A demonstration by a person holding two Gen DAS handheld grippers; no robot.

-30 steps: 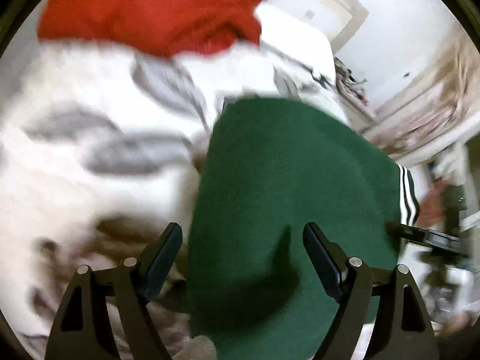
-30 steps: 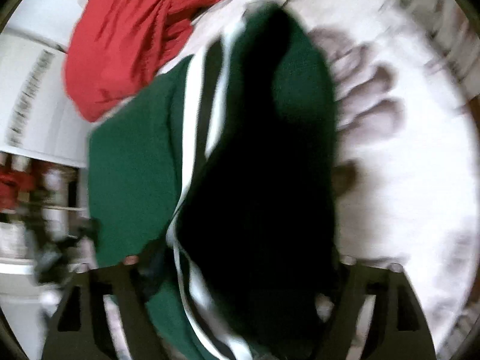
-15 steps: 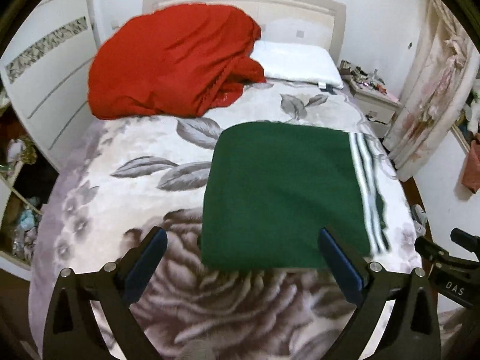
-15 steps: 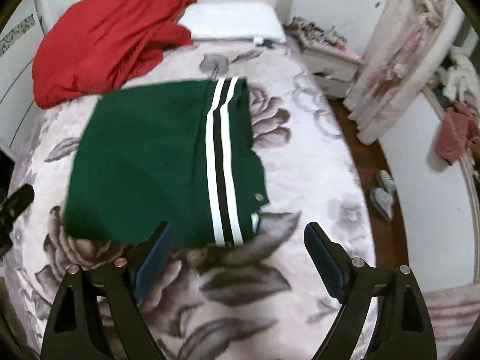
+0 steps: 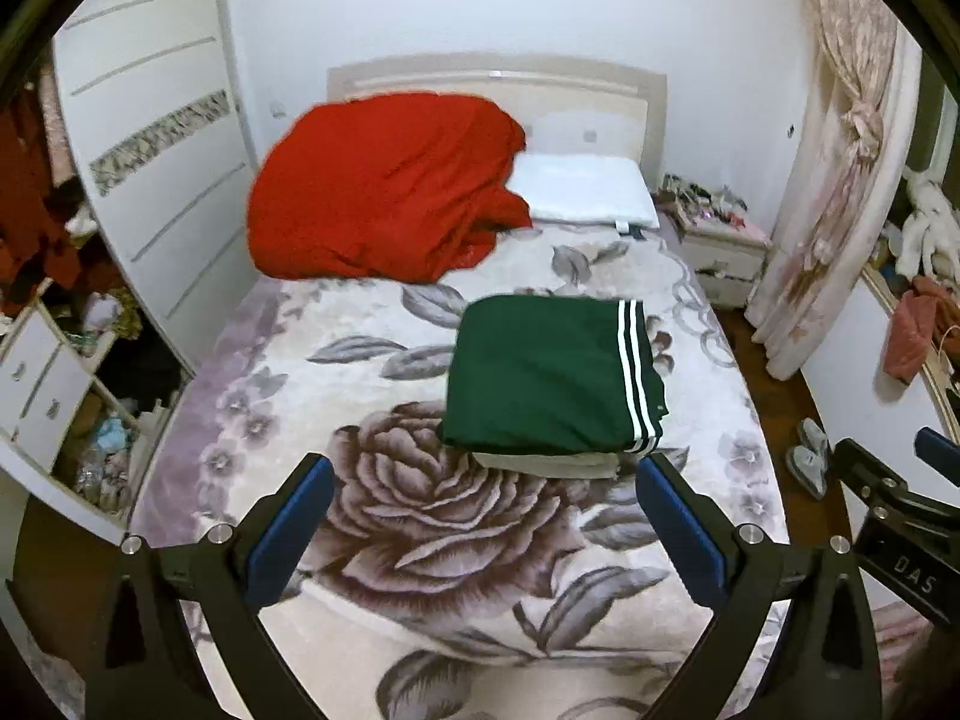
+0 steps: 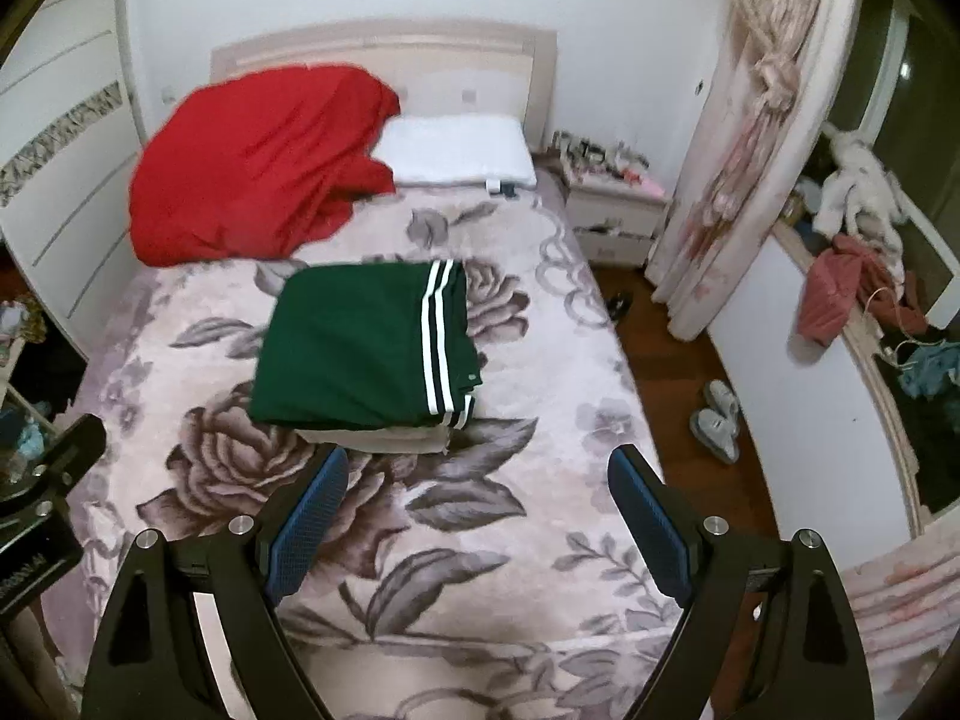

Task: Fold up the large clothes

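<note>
The green garment with white stripes lies folded into a neat rectangle on a beige folded item on the bed, ahead of both grippers and touched by neither. The left gripper and right gripper hang empty, jaws wide apart. This fold looks finished; the red heap farther ahead looks unfolded.

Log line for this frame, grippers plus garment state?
left gripper: open, holding nothing | right gripper: open, holding nothing | green garment: folded, atop beige folded item on bed
</note>
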